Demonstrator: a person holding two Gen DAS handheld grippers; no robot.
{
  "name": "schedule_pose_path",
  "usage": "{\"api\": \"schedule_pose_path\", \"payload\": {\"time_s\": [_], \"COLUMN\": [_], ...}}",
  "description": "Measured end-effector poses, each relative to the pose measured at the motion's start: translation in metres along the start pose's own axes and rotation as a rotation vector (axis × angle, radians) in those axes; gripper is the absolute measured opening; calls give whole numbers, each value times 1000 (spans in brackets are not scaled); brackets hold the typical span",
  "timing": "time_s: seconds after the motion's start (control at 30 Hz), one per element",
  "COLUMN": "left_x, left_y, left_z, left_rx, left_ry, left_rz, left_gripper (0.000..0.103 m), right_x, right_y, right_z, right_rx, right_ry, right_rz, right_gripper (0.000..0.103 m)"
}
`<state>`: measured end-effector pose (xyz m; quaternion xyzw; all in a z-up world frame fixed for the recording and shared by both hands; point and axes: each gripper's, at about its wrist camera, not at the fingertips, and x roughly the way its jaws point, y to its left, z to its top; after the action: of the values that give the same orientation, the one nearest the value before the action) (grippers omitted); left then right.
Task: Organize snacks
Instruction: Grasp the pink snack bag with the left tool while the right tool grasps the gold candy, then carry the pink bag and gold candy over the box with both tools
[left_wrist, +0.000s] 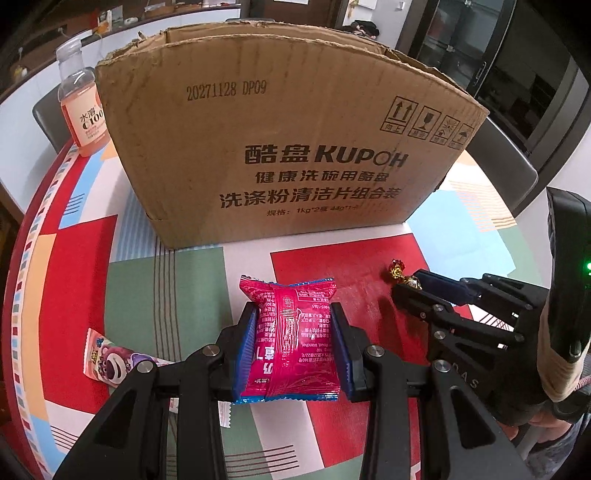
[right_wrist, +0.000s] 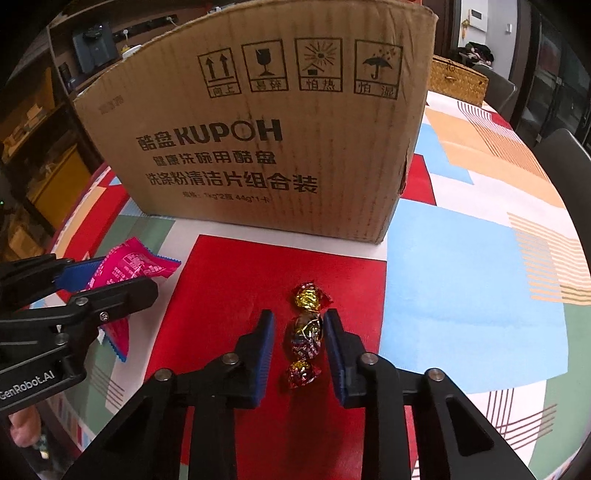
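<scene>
— behind everything on the table (right_wrist: 461, 258), what stands there?
— a big brown cardboard box (left_wrist: 280, 147), open at the top, printed "kupoh" with handling symbols. it sits upright on the table's patchwork cloth of red, green, blue and white.

— on the far left beside it?
— a clear bottle (left_wrist: 83, 110) with an orange-pink label, upright, just beside the box's left corner. off to the right, past the box, a woven straw basket (right_wrist: 458, 83) sits at the table's far side.

— and the left tool (left_wrist: 293, 332)?
— its two blue-padded fingers (left_wrist: 245, 350) press against both sides of a pink snack packet (left_wrist: 295, 332), which has blue crimped ends. the packet sits in front of the box, over the green and red patches; whether it is raised off the cloth i cannot tell.

— the right tool (right_wrist: 299, 343)?
— spread only a little wider than the wrapped candy (right_wrist: 304, 336) lying between its blue pads. the right pad seems to touch the foil, the left pad stands apart, so nothing is gripped. the candy is in shiny red and gold foil, twisted at both ends, lying on the red patch in front of the box.

— anything smaller?
— a pale packet with cartoon bears (left_wrist: 118, 363) lies flat on the table just left of the left tool, partly hidden under its arm.
</scene>
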<state>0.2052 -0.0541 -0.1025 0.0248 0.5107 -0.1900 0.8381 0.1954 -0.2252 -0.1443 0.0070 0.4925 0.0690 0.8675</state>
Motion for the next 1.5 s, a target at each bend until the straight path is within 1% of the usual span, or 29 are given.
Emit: {"api": "schedule_pose_path", "payload": {"time_s": [0.1,0.23,0.47,0.67,1.0,1.3,1.5], "left_x": [0,-3,-24,-49,-91,-118,-132], "left_y": [0,-2,-5,-8,-17,-19,-17], "left_z": [-1,-2,-3,0,12,32,52], "left_rx": [0,-2,1,6,30,50,60], "left_ry": [1,-7,-50,-113,-223,-315,-365], "left_rz": [-3,-6,-16,-19,-20,2,29], "left_gripper": [37,37,37,37,37,37,37], "right_x": [0,-1,-21,-48,-95,-123,-138], "right_y": [-3,-3,3,10,20,21,23], "right_z": [-1,-1,0,3,19,41,59], "right_rx": [4,2,-8,-13,-28,-34,-45], "right_ry": [2,-6,-60,-131,-270,-370,-432], "right_rz": [-1,-1,2,8,24,22,20], "right_gripper": [20,20,19,19,19,19,19]}}
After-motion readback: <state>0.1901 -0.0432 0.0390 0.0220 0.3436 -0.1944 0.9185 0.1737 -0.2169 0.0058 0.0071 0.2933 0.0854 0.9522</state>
